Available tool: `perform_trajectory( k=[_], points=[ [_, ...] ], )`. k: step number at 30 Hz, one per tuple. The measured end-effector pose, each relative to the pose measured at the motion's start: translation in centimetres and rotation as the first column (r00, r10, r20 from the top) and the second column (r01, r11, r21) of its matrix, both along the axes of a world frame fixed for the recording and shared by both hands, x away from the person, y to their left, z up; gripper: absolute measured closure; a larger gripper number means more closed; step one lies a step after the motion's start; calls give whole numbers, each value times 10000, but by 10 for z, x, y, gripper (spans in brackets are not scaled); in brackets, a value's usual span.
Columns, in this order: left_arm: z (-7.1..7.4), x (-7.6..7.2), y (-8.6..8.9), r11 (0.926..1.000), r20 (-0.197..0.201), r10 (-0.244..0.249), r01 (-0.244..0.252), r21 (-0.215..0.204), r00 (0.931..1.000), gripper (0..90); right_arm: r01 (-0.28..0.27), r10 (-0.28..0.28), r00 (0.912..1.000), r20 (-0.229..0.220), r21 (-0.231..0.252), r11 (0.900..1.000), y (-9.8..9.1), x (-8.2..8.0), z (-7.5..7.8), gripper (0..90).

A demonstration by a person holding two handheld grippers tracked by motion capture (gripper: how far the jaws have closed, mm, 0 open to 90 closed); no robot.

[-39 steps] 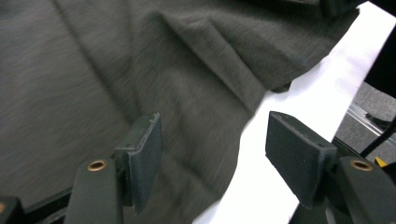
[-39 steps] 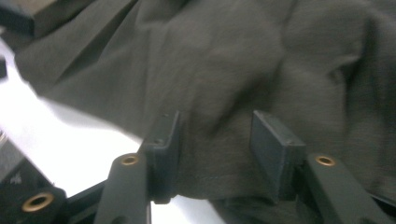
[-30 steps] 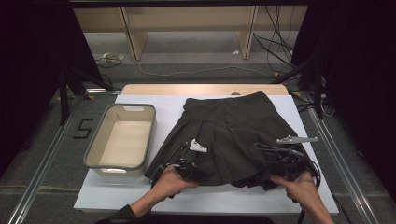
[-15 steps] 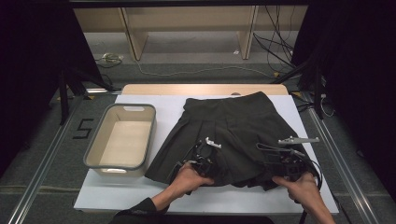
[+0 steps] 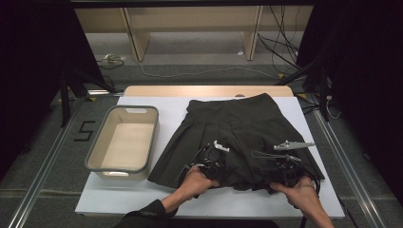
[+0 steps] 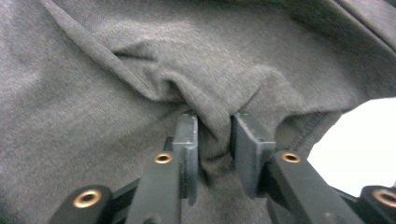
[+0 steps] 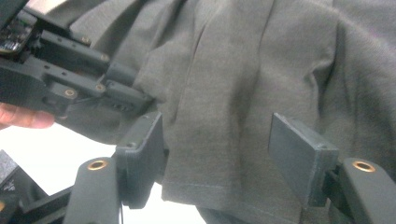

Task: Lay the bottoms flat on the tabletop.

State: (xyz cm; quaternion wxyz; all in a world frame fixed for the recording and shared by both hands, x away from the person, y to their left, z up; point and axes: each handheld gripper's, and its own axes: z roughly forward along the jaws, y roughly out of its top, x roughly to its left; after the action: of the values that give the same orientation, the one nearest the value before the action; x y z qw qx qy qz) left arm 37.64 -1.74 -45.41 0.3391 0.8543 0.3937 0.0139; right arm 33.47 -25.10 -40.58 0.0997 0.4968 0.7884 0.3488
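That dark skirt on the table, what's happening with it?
A person is working the dark pleated skirt with a hand-held gripper in each hand, at its near hem. The left gripper has just been closing and now pinches a fold of the fabric between its jaws. The right gripper has been opening: its jaws stand wide, with the hem between them but not pressed. A grey tub sits beside the skirt on the white table.

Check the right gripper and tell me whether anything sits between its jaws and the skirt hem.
Nothing visible does. The right gripper has its jaws spread, and the skirt hem hangs directly between them. The left gripper pinches the same hem off to one side, outside that gap.
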Motion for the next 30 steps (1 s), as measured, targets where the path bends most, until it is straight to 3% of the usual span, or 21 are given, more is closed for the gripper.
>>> perform_trajectory(
  k=[6, 13, 17, 19, 21, 27, 28, 30],
  points=[
    [4, -8, 17, 9995, -18, -274, 274, -135, 9996, 864, 178, -181, 9998, -99, -296, 9994, -5, 2, -6, 401],
    [4, -10, 22, 9987, -113, -421, 418, -280, 9990, 883, -183, 160, 9987, -480, -467, 9987, 3, 3, -16, 528],
    [10, -11, 34, 9980, -62, -494, 491, -394, 9988, 883, -719, 679, 9954, -679, -588, 9957, 16, -1, -24, 794],
    [12, -9, 41, 9974, -73, -443, 438, -578, 9990, 883, -1011, 945, 9924, -788, -832, 9914, 25, -3, -27, 860],
    [14, -8, 47, 9967, -134, -497, 487, -655, 9987, 883, -1383, 1291, 9854, -1108, -794, 9872, 36, -5, -30, 870],
    [21, -11, 55, 9956, 166, -865, 871, -354, 9961, 880, -1702, 1591, 9809, -1115, -979, 9805, 53, -9, -31, 865],
    [20, -12, 56, 9955, 151, -876, 881, -339, 9960, 878, -1709, 1599, 9805, -1145, -943, 9808, 52, -8, -32, 841],
    [16, -13, 54, 9957, 113, -894, 897, -245, 9959, 875, -1709, 1612, 9786, -1282, -685, 9829, 49, -7, -31, 705]
  ],
)
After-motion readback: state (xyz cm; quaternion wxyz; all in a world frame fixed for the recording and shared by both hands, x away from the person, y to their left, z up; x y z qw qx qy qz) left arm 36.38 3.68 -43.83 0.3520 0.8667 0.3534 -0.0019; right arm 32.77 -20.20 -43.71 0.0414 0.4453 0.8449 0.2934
